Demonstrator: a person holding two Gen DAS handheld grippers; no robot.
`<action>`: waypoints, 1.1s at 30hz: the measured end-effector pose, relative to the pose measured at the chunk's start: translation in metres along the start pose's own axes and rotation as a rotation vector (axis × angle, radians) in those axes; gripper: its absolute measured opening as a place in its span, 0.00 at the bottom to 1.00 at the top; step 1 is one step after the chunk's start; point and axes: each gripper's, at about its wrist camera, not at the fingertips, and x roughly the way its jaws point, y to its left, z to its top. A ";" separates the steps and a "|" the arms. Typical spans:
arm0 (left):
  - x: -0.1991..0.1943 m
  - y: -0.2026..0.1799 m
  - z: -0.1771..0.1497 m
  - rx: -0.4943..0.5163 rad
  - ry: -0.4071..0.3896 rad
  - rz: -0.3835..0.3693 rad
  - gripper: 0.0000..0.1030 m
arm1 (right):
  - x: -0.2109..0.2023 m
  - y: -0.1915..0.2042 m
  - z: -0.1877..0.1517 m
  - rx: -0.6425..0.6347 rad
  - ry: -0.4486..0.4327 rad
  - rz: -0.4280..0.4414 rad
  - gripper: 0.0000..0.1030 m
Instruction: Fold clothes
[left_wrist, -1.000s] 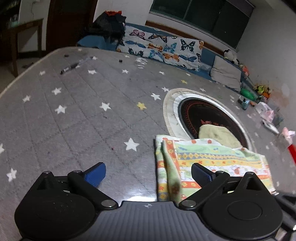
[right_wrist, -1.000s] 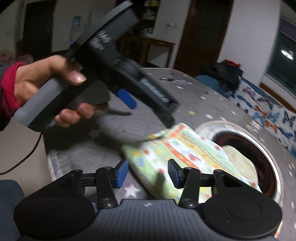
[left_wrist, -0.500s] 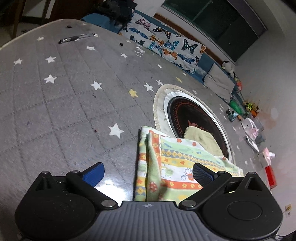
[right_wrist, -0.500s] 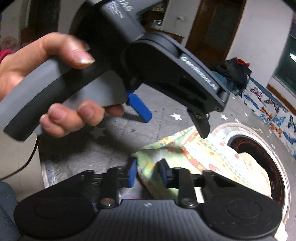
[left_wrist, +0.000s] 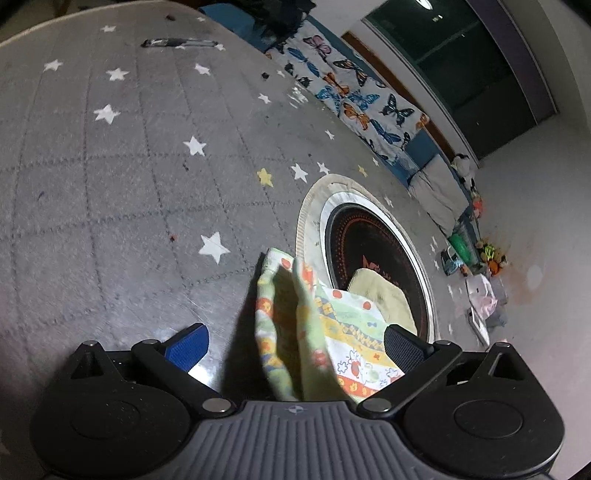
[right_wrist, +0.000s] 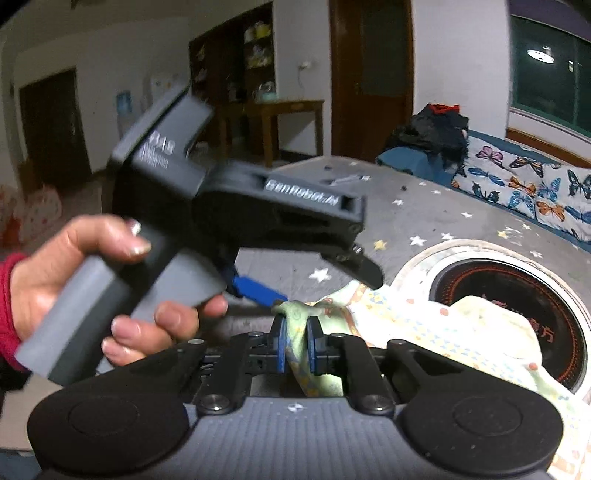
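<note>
A patterned green, yellow and orange cloth lies partly folded on the grey star-print table cover. My left gripper is open, its fingers either side of the cloth's raised near corner. In the right wrist view my right gripper is shut on a bunched corner of the cloth, lifted off the table. The left gripper hovers just beyond, held by a hand.
A round black hotplate with a pale rim is set in the table; the cloth's far part and a yellow pad lie on it. A pen lies at the far edge. A butterfly-print sofa stands behind.
My right gripper has closed on the cloth's corner and lifted it. My left gripper has moved over the cloth and stayed open.
</note>
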 end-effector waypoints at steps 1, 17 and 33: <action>0.002 -0.001 0.000 -0.008 0.010 -0.010 0.96 | -0.002 -0.002 0.000 0.009 -0.004 0.004 0.10; 0.026 0.008 -0.009 -0.095 0.107 -0.104 0.21 | -0.011 -0.011 -0.012 0.048 -0.017 0.026 0.15; 0.025 -0.008 -0.014 0.031 0.086 -0.056 0.23 | -0.057 -0.150 -0.074 0.349 0.014 -0.500 0.40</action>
